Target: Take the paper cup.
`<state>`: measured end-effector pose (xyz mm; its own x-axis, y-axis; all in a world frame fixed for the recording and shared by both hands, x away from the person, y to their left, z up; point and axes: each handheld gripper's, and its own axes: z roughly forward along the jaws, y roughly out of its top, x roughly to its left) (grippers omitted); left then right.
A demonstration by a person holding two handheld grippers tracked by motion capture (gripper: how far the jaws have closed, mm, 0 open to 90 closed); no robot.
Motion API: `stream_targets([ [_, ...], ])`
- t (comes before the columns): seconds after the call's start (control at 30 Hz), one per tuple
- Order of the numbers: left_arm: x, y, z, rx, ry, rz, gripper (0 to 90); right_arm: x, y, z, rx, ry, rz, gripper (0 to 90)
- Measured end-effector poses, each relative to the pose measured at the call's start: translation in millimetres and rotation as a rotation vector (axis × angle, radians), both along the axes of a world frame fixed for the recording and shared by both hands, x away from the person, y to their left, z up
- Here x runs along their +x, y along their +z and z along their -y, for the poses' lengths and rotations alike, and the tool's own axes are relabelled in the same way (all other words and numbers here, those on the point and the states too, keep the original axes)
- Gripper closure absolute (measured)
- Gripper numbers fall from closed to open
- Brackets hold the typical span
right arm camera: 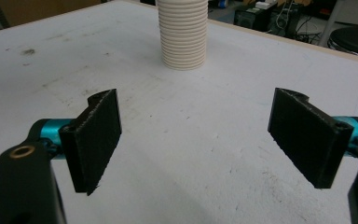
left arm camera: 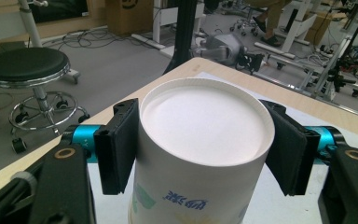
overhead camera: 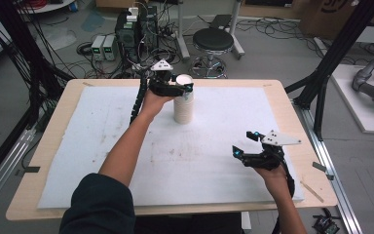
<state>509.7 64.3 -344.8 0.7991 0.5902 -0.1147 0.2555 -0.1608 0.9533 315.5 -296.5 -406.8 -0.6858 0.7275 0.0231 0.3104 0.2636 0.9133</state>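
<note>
A tall stack of upturned white paper cups [overhead camera: 183, 106] stands at the far middle of the white mat [overhead camera: 97, 146]. My left gripper [overhead camera: 185, 87] reaches in from the left at the top of the stack. In the left gripper view its black pads [left arm camera: 119, 144] press on both sides of the topmost cup [left arm camera: 205, 135], whose flat bottom faces up and whose side carries blue print. My right gripper [overhead camera: 242, 143] hovers open over the mat near the front right, nothing between its pads [right arm camera: 95, 140]. The ribbed cup stack [right arm camera: 182, 37] stands well ahead of it.
The mat covers a wooden table [overhead camera: 44, 141] with bare edges all round. Past the far edge on the floor are a black stool [overhead camera: 213, 41], electronics boxes [overhead camera: 136, 29] and cables. A black frame post [overhead camera: 328, 73] rises at the right side.
</note>
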Motion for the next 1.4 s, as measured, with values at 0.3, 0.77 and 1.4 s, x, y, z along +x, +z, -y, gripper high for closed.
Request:
stream_targets([
  [0.3, -5.4, 24.0, -5.5, -0.046, -0.012, 0.051, 34.1, -0.1, 0.7, -0.9, -0.001, 0.002, 0.005, 17.5],
  [0.77, -25.5, 62.9, -27.8, -0.129, 0.004, 0.148, 34.7, -1.1, 2.6, -3.6, 0.008, 0.004, 0.012, 17.5],
  [1.4, -76.8, 67.3, -85.2, -0.188, -0.006, 0.163, 35.2, -2.2, 2.8, -14.5, 0.020, 0.049, -0.003, 17.5],
])
